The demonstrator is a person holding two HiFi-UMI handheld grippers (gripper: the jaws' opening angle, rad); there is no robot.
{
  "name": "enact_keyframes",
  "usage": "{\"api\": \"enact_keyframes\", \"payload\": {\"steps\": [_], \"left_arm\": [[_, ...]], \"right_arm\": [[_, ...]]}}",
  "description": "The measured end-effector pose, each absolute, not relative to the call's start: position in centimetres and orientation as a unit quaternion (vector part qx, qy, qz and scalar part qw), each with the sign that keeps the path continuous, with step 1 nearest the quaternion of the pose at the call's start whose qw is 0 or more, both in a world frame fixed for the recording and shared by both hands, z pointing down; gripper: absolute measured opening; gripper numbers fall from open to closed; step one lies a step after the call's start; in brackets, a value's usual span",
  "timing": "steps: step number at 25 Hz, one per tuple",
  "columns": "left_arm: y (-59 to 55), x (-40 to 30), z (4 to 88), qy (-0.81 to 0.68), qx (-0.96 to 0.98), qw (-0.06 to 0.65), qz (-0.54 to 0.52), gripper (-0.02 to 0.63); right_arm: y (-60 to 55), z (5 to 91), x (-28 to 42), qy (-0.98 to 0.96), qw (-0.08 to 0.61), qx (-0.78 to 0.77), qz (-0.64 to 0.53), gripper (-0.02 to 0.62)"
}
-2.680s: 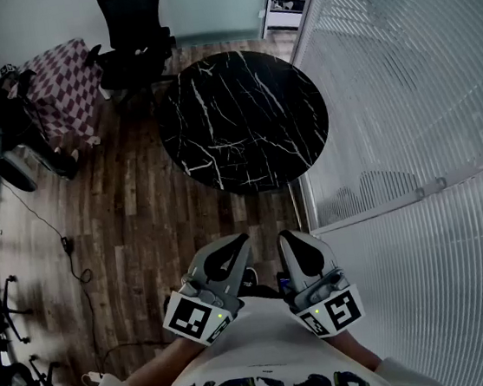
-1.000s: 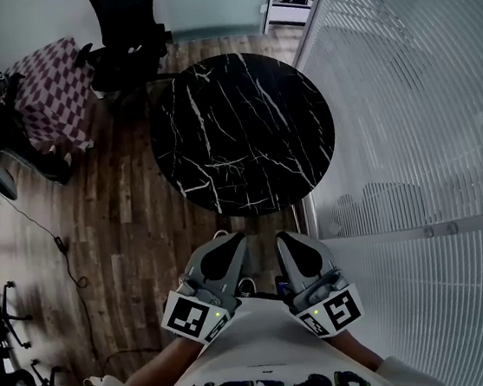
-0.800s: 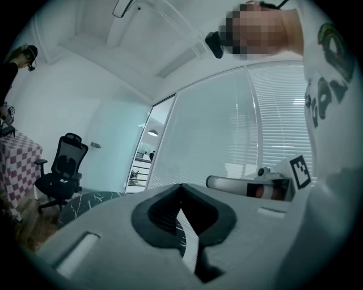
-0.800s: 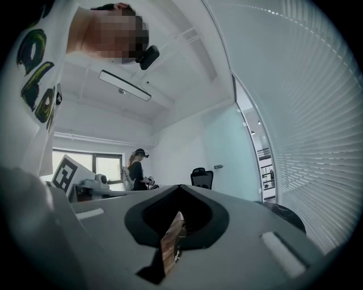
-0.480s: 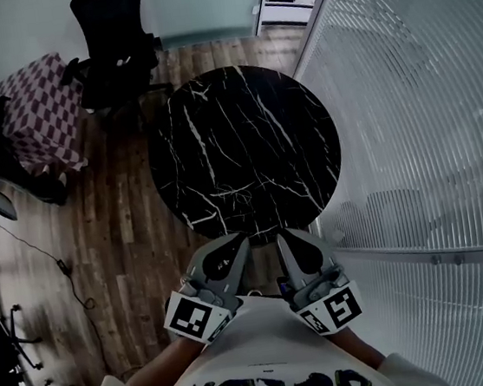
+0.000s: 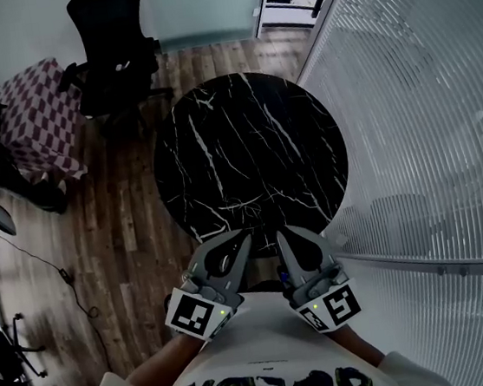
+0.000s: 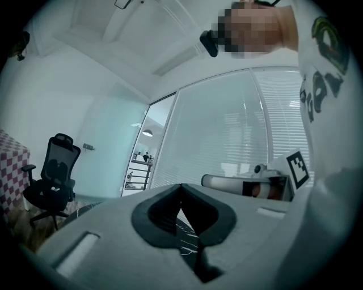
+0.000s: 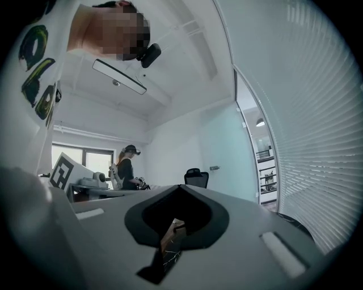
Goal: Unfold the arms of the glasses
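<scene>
Though shut, fingers (image 6: 209, 266) near table (image 6: 248, 143) edge

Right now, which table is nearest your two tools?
The round black marble table, just ahead of the left tool and right tool. The checked-cloth table stands far off to the left.

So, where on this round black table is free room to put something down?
All of the marble top looks bare, from the office chair side to the ribbed glass wall. Crowding is only at its near edge, where the left gripper and right gripper hang, and off it, round the checkered table.
</scene>
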State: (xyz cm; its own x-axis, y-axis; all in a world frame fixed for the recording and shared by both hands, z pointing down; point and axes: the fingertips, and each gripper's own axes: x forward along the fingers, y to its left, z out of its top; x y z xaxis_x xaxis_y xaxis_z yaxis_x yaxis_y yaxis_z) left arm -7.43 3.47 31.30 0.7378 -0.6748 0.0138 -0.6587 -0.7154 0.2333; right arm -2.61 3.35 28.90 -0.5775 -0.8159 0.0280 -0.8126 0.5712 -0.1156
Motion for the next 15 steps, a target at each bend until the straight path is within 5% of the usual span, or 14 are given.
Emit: {"api": "enact_keyframes", "payload": {"steps": [15], "left_arm": [[0.9, -7.4, 30.7, -0.38, 0.918, 0.113, -0.036, 0.0]], "right_arm": [[0.4, 29.3, -1.1, 0.885, 0.014, -0.462, -0.065, 0.002]]}}
